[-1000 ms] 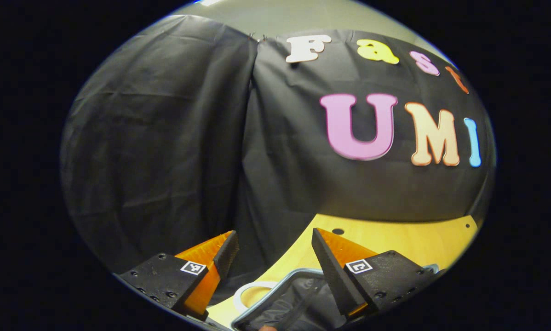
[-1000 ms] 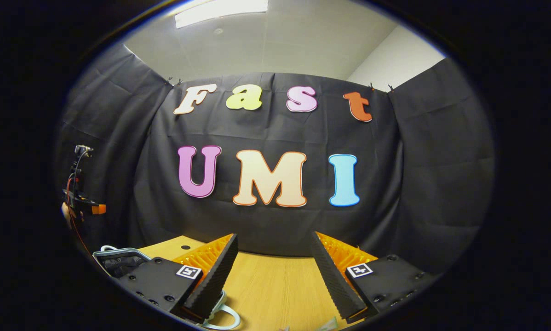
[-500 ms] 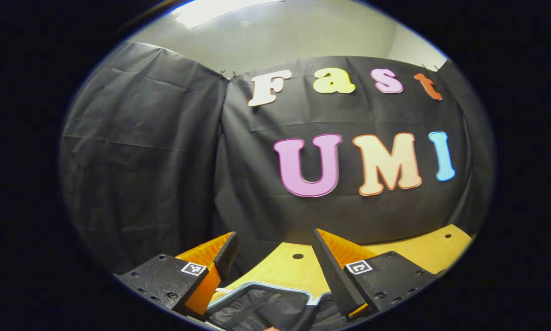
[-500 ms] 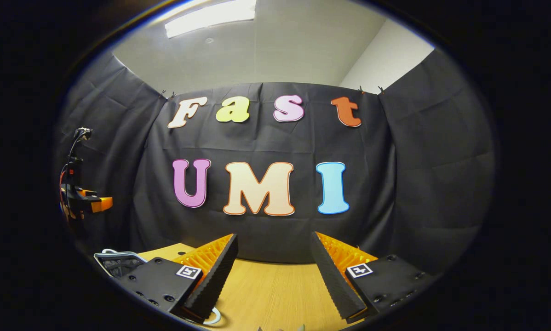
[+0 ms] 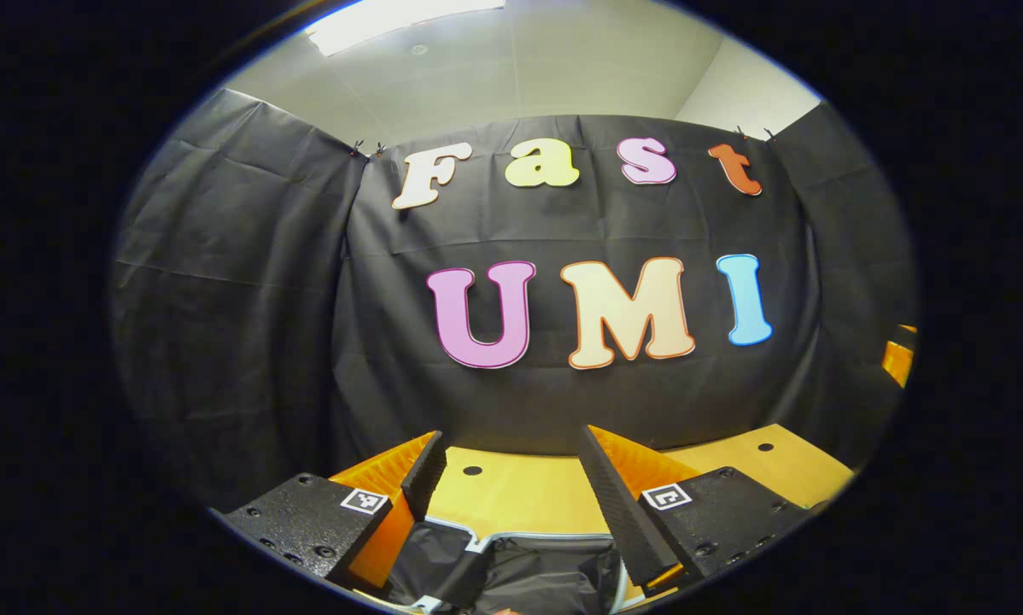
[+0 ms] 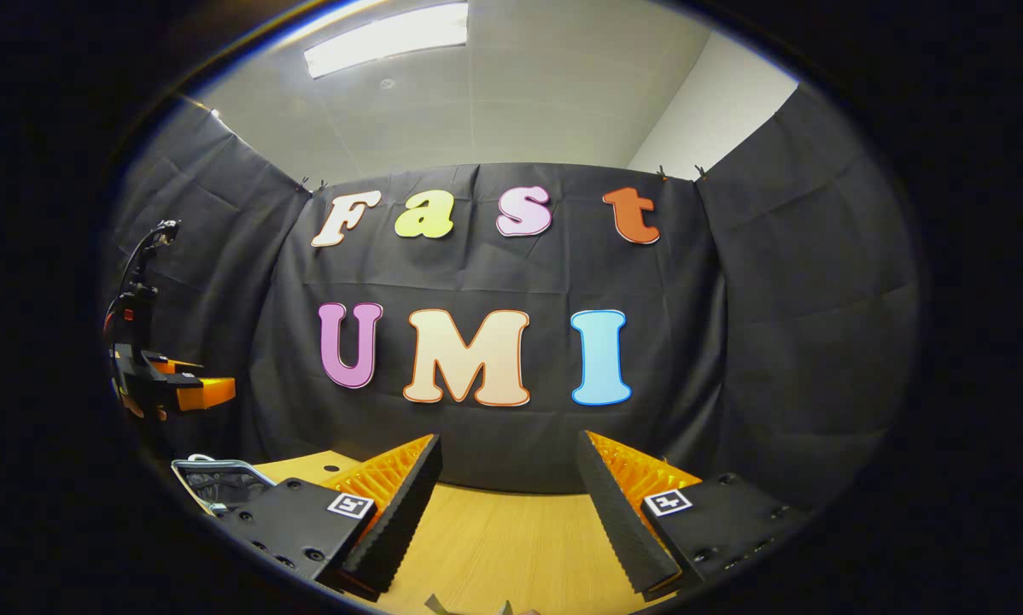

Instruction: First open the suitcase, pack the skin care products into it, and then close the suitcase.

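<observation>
Dark fabric lining of the suitcase point(image 5: 511, 572) lies open on the table point(image 5: 520, 491) directly below the left gripper point(image 5: 511, 478), whose jaws are spread and hold nothing. In the right gripper view the suitcase point(image 6: 217, 483) sits far off to the left, so the left hand is nearer. The right gripper point(image 6: 507, 478), also spread and empty, faces bare table point(image 6: 511, 538); that view catches the left gripper point(image 6: 183, 389) raised above the case.
</observation>
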Demonstrator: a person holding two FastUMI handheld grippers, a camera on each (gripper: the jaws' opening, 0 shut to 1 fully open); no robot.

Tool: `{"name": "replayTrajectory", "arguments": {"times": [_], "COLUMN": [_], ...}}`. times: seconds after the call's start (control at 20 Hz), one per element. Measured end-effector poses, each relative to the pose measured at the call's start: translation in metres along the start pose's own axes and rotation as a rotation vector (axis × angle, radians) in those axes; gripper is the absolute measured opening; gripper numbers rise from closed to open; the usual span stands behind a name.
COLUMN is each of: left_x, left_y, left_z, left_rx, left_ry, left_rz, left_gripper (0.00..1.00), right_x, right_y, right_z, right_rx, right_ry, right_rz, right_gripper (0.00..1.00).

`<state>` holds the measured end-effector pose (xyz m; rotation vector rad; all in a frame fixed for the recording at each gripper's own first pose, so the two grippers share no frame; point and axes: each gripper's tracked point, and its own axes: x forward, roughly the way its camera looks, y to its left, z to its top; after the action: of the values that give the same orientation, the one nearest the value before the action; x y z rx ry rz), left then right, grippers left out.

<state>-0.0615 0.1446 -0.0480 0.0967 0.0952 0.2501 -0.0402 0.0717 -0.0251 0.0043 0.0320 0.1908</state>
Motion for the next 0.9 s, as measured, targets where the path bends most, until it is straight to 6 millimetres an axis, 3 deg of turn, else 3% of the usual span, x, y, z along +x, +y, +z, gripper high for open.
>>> {"name": "replayTrajectory", "arguments": {"times": [0.1,0.2,0.4,0.6,0.9], "left_x": [-0.008,-0.014,-0.029,-0.036,-0.048], "left_y": [-0.021,-0.044,-0.093,-0.135,-0.178], "left_z": [-0.008,-0.020,-0.060,-0.085,-0.134], "left_rx": [-0.013,-0.030,-0.044,-0.033,-0.054], "left_ry": [0.009,0.030,0.110,0.158,0.258], "left_rz": [-0.016,-0.039,-0.102,-0.170,-0.263], "left_gripper": [0.92,0.95,0.95,0.95,0.93], "right_x": [-0.004,-0.009,-0.020,-0.027,-0.034], "right_y": [-0.010,-0.021,-0.037,-0.049,-0.056], "right_z": [-0.002,-0.007,-0.011,-0.017,-0.040], "right_rx": [0.007,0.010,0.005,-0.018,-0.001], "right_ry": [0.007,0.018,0.031,0.038,0.067], "right_rz": [0.007,0.012,0.022,0.024,0.014], "right_gripper": [0.98,0.98,0.98,0.98,0.98]}}
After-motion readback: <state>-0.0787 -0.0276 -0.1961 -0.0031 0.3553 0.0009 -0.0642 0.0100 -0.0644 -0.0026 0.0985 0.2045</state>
